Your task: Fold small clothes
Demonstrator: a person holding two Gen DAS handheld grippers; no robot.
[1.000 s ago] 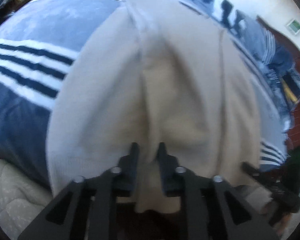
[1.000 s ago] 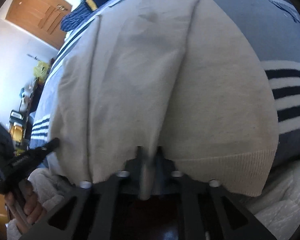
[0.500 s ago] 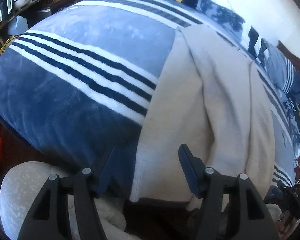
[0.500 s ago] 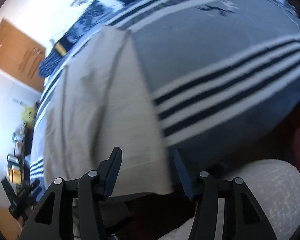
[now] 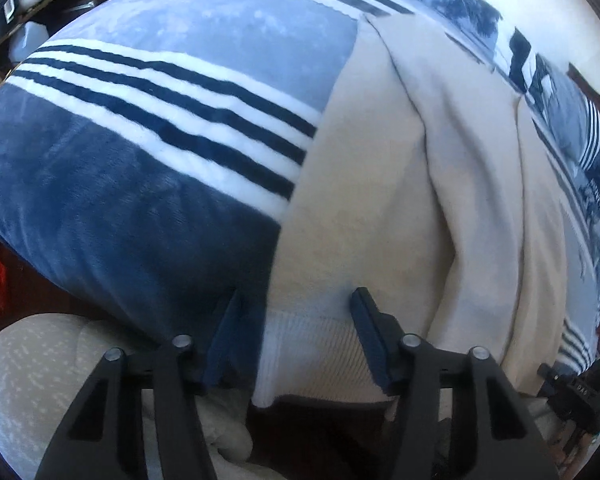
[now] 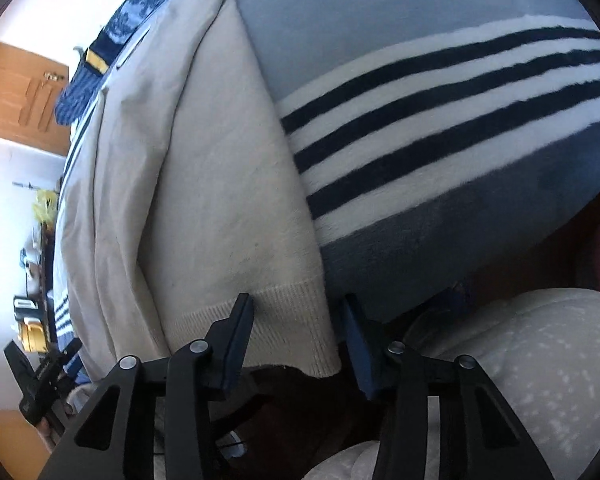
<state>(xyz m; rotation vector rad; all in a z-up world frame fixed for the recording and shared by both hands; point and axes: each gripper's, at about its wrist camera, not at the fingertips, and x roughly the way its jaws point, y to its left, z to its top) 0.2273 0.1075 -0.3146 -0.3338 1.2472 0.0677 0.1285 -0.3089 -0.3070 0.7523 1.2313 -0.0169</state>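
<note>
The cream knit garment (image 5: 380, 208) lies folded lengthwise on a blue striped blanket (image 5: 140, 128), its ribbed hem (image 5: 312, 360) at the near edge of the bed. The hem's underside is hidden in shadow. The left gripper (image 5: 296, 304) straddles one hem corner and the right gripper (image 6: 296, 308) the other (image 6: 296, 324). Both pairs of jaws, just closing, stand partly apart, pads clear of the cloth. Both point steeply down.

no readable text, label, brand, number or sign anywhere
</note>
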